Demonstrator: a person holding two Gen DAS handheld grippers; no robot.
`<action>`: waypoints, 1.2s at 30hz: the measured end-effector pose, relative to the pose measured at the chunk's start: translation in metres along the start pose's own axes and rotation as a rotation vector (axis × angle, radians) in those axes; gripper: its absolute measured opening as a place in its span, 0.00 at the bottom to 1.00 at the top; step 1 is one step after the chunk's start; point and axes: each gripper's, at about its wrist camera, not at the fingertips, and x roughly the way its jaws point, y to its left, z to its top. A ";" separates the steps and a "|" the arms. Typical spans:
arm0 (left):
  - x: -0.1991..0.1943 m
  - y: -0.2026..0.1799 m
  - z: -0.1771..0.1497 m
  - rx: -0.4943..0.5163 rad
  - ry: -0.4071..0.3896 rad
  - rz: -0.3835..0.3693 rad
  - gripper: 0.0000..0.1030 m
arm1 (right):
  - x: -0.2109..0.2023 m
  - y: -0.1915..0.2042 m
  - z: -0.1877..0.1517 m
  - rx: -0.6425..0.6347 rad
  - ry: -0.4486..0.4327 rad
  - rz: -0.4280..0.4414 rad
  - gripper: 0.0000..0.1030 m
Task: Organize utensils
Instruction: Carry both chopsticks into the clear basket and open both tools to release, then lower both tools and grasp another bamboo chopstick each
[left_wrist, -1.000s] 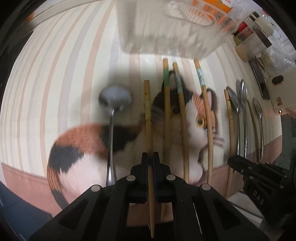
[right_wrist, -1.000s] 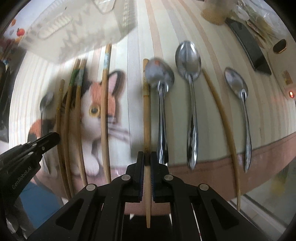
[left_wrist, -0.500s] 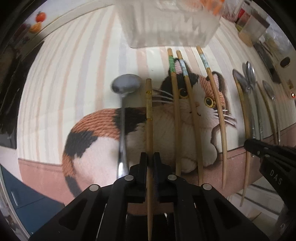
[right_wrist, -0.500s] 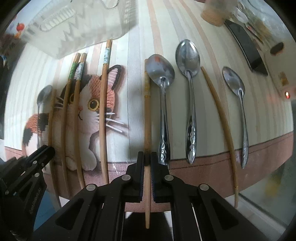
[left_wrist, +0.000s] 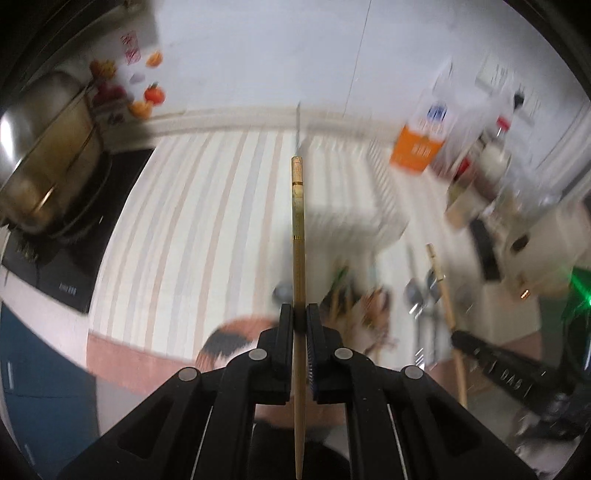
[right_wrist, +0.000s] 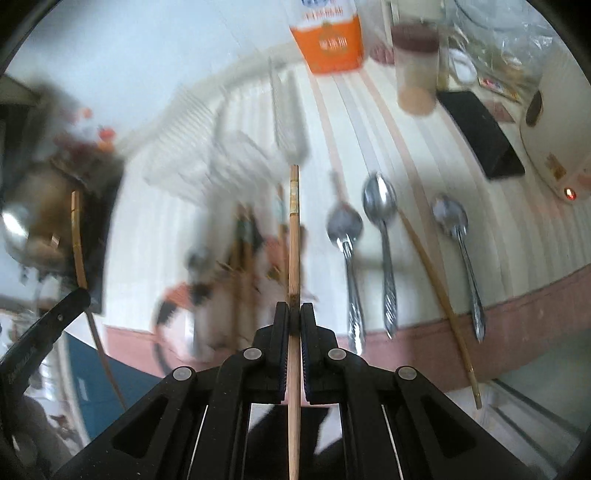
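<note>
My left gripper (left_wrist: 300, 314) is shut on a bamboo chopstick (left_wrist: 297, 229) and holds it lifted above the cat-print mat (left_wrist: 236, 336). My right gripper (right_wrist: 294, 314) is shut on another bamboo chopstick (right_wrist: 294, 236), also lifted above the mat. A clear plastic utensil box (right_wrist: 229, 162) stands ahead, blurred in both views. Three spoons (right_wrist: 380, 236) and a loose chopstick (right_wrist: 436, 288) lie on the mat to the right. More chopsticks (right_wrist: 243, 243) and a spoon (right_wrist: 195, 258) lie on the cat picture, blurred.
An orange and white carton (right_wrist: 328, 40) and a jar (right_wrist: 417, 66) stand at the back. A black phone-like slab (right_wrist: 480, 136) and a white appliance (right_wrist: 554, 162) lie at the right. A steel pot (left_wrist: 48, 147) sits on a black cooktop (left_wrist: 62, 258) at left.
Both grippers have lifted their chopsticks off the mat and tilted up and back, so the wall and back of the counter now show. The scene is motion-blurred.
</note>
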 end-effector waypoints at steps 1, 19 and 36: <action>-0.002 -0.002 0.017 -0.006 -0.008 -0.028 0.04 | -0.011 0.000 0.008 0.000 -0.011 0.017 0.06; 0.167 -0.006 0.230 -0.002 0.260 -0.211 0.06 | 0.097 0.072 0.245 0.036 0.100 -0.045 0.06; 0.092 0.018 0.183 0.042 -0.053 0.085 1.00 | 0.003 0.059 0.171 -0.014 -0.184 -0.189 0.68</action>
